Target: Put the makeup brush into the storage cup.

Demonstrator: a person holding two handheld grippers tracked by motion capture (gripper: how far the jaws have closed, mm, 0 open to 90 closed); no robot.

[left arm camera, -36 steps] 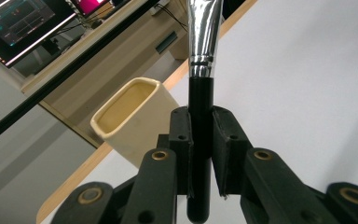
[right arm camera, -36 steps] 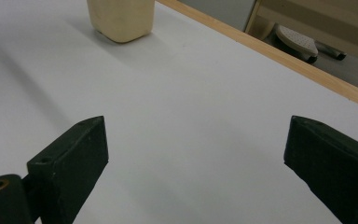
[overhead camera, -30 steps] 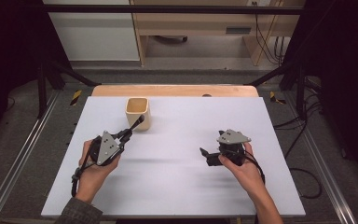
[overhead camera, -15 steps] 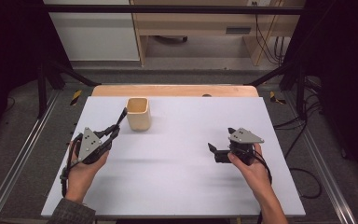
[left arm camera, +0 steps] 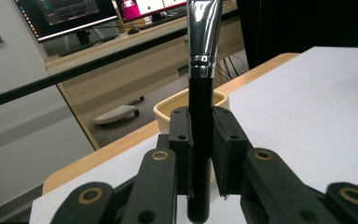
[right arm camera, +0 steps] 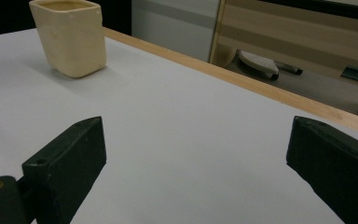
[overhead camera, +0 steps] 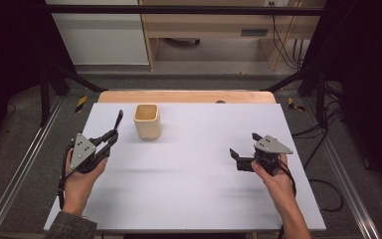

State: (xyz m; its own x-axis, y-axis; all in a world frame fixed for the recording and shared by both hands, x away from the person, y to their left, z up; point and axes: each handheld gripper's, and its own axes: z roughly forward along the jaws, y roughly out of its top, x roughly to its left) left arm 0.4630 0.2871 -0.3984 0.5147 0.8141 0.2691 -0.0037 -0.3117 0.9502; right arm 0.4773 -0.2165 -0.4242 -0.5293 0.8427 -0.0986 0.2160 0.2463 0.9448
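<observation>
A black-handled brush [overhead camera: 117, 121] with a silver ferrule [left arm camera: 204, 42] sticks out of my left gripper [overhead camera: 110, 138], whose jaws are shut on its handle [left arm camera: 200, 140]. That gripper is held at the left side of the white table [overhead camera: 189, 199], left of a cream square cup [overhead camera: 146, 121], which stands upright and apart from the brush. The cup's rim [left arm camera: 168, 106] shows just behind the jaws. My right gripper [overhead camera: 243, 149] hovers at the right side of the table, jaws wide open with nothing between them. The cup [right arm camera: 70, 35] stands far off its left jaw.
A wooden strip [overhead camera: 186, 96] runs along the table's far edge. Metal frame rails [overhead camera: 25, 164] flank the table, and cables [overhead camera: 323, 194] lie on the floor at the right. Monitors [left arm camera: 70, 14] stand on a desk beyond.
Both hands have moved outward, away from each other: the left with the brush toward the left edge, the right toward the right edge. The cup has stayed put.
</observation>
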